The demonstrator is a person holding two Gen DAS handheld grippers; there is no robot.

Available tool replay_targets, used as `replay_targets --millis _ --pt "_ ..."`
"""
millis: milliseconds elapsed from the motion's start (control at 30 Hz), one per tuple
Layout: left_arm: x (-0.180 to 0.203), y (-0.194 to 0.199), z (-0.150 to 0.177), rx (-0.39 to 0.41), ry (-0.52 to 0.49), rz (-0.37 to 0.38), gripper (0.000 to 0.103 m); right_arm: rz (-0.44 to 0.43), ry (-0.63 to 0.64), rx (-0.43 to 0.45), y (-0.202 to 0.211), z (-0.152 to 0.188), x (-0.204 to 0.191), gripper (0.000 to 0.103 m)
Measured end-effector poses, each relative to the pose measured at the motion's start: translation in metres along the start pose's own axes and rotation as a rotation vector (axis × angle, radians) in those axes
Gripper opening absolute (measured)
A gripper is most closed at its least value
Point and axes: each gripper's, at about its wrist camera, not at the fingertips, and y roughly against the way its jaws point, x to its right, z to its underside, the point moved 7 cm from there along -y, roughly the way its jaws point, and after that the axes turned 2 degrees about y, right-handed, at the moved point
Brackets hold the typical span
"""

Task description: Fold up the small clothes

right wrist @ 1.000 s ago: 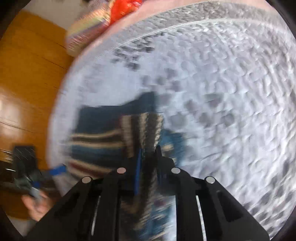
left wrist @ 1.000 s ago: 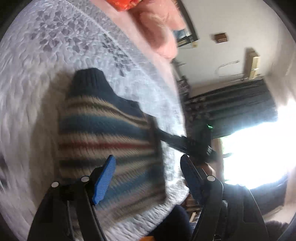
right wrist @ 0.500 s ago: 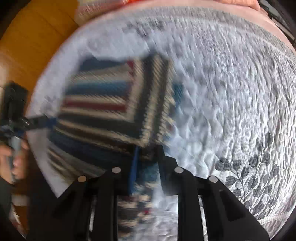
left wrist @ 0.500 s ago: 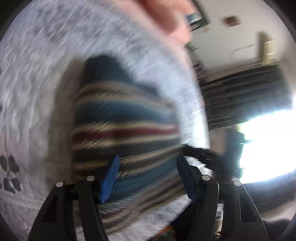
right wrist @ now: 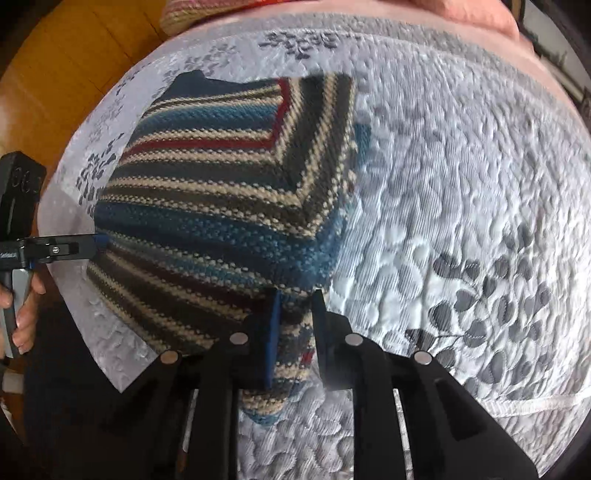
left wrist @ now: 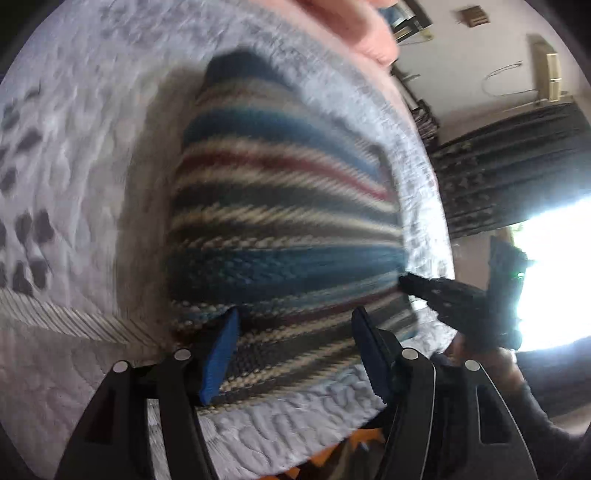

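Quilted white bedding point(right wrist: 461, 192) with grey leaf prints is being used as the working surface, and a pink blanket point(left wrist: 354, 26) is lying at its far edge. A window point(left wrist: 554, 280) is glaring brightly in the left wrist view, beside a dark curtain point(left wrist: 517, 166).

A small striped sweater point(right wrist: 207, 206) is being spread flat on the bedding, near the edge closest to the person. One side of it is being folded over the body, so its stripes are meeting at an angle.

The right gripper point(right wrist: 295, 306) is being kept pressed on a fold of the sweater, with the knit pinched between its blue pads. The left gripper point(left wrist: 295, 321) is being held spread wide over the near hem of the sweater, with nothing between its fingers. In the right wrist view, its tip is being shown touching the sweater's left edge, and a hand point(right wrist: 22, 310) is wrapped on its handle.
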Motion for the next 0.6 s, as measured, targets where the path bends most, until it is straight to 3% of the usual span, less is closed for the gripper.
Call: replay_targets --millis 133,200,333,367,500,600 --pt "0.018 0.038 0.017 0.069 -0.011 0.076 0.066 0.009 0.006 0.086 0.046 0.004 -0.014 0.014" --pt "0.018 0.042 0.029 0.075 -0.015 0.078 0.068 -0.004 0.002 0.103 0.056 0.012 -0.021 0.014" --pt "-0.013 0.009 0.047 -0.023 0.044 -0.055 0.068 0.053 -0.025 -0.033 0.0 0.036 -0.014 0.014" --pt "-0.016 0.003 0.046 -0.04 0.07 -0.053 0.068 0.059 -0.031 -0.038 -0.008 0.039 -0.012 0.014" --pt "-0.004 0.015 0.043 -0.014 0.038 -0.114 0.07 0.033 -0.066 0.013 0.015 0.039 -0.017 0.015" --pt "0.013 0.045 0.07 0.035 -0.036 -0.215 0.076 0.034 -0.085 0.069 0.051 0.047 -0.025 0.02"
